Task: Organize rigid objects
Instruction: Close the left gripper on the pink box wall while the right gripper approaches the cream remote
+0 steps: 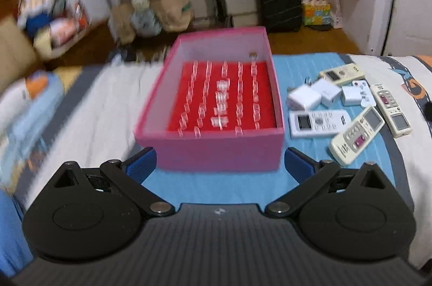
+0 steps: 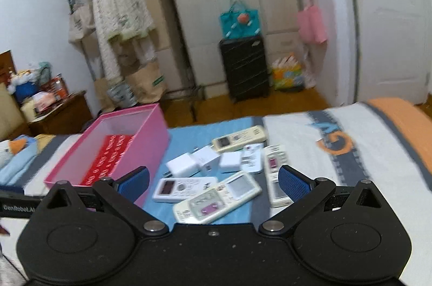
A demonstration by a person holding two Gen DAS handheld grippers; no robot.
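Right now we are holding both grippers above the bed (image 1: 102, 97), each spread wide and gripping nothing. Our left gripper (image 1: 220, 162) is hovering at the near wall of the pink box (image 1: 221, 151), whose red floor is showing rows of small clear pieces that we are finding too blurred to identify. Just right of the box, on the blue part of the cover, four remote controls (image 1: 320, 122) and a cluster of white chargers (image 1: 305, 99) are lying close together, some touching. Our right gripper (image 2: 213, 182) is hanging over that same pile, with the nearest cream remote (image 2: 216, 201) between its blue fingertips (image 2: 293, 183) but not touched by them. One remote at the right is partly hiding behind that fingertip. Motion blur is smearing the left side of the left wrist view, so the bedside clutter there is unreadable.
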